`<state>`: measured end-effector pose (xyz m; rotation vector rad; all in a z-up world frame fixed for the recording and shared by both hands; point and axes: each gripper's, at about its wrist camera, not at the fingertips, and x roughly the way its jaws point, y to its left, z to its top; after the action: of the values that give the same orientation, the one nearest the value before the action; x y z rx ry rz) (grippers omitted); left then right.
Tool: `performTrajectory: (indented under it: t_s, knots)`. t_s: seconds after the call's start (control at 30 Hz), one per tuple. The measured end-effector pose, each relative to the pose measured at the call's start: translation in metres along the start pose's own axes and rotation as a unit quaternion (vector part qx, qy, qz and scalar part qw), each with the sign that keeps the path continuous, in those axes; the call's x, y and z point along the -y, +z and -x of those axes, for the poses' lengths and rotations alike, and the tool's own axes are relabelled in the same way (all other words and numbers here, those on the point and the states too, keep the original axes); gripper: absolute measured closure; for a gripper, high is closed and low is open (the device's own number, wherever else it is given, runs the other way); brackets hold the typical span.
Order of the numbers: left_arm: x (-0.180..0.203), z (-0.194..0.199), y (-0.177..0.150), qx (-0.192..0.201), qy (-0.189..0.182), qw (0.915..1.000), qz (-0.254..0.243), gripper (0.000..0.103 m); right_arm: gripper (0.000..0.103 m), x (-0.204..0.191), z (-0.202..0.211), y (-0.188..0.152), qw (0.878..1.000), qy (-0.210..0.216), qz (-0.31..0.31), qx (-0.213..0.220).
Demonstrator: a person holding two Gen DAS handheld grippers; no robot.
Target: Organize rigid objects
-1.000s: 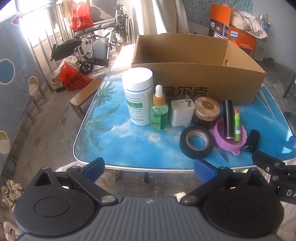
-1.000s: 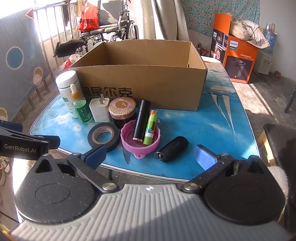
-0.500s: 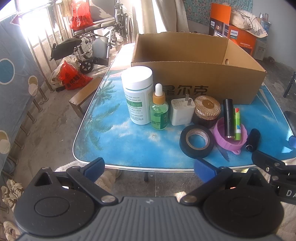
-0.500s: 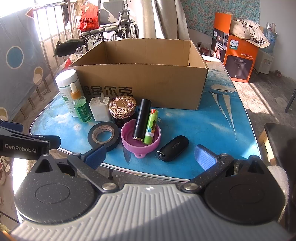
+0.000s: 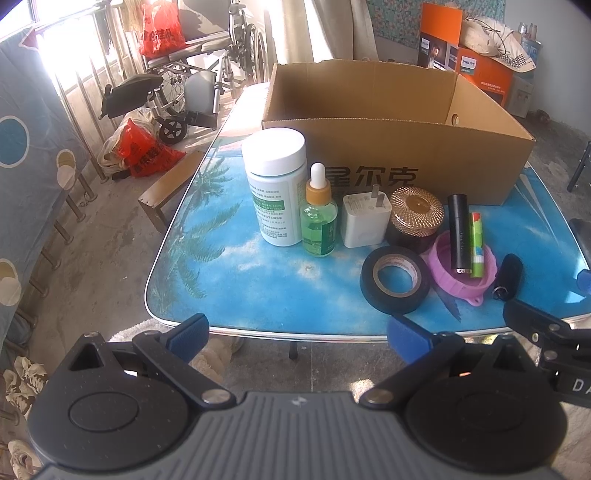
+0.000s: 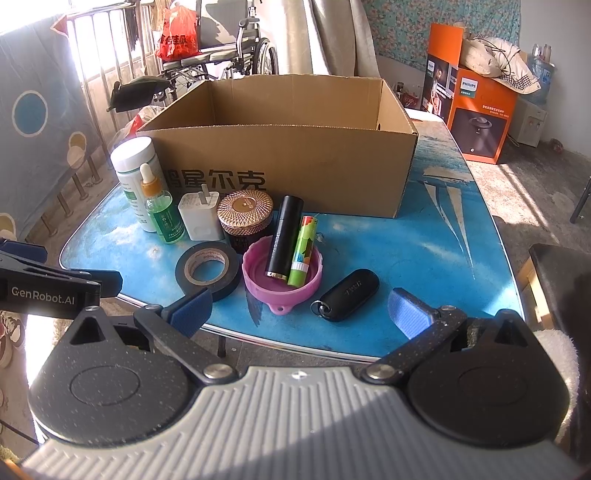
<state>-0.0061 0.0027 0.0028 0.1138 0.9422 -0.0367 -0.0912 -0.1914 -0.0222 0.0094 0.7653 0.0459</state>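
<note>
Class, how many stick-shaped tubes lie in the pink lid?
2: a black tube and a green tube, side by side in the pink lid, the green one on the right.

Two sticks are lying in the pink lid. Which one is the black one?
The black tube is the one nearer the tape roll in the pink lid; the green patterned stick lies on its other side, toward the key fob.

I see strong sun thru metal window bars (image 5: 70, 107) at left, a folded steel wheelchair (image 6: 221, 55) w/ red plastic bags (image 5: 144, 146), bare concrete floor (image 5: 110, 229), floral wall cloth (image 6: 443, 26), an orange printed carton (image 6: 476, 110), and the glossy blue palm-print tabletop (image 5: 229, 273).
</note>
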Motion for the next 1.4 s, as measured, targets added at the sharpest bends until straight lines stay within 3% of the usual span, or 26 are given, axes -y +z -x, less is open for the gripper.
performTrajectory:
  t_s: [0.77,0.93,1.07,1.23,1.4]
  knots:
    - [0.017,-0.032,0.012,-0.035,-0.007,0.999,-0.024,0.0,0.001,0.032,-0.027,0.008,0.999,-0.012,-0.038,-0.015]
    - [0.028,-0.026,0.015,0.005,-0.041,0.9977,-0.053,0.0,0.001,0.053,-0.034,0.011,0.998,-0.024,-0.06,-0.013]
    - [0.043,-0.02,0.015,0.048,-0.101,0.9901,-0.085,0.0,0.001,0.075,-0.034,0.011,0.996,-0.031,-0.089,0.001]
    - [0.062,-0.02,0.006,0.09,-0.2,0.9689,-0.114,0.004,0.003,0.092,-0.04,0.007,0.992,-0.011,-0.125,-0.002]
    - [0.097,-0.028,0.003,0.09,-0.208,0.9575,-0.178,0.017,0.017,0.094,-0.054,0.004,0.991,0.005,-0.135,-0.018]
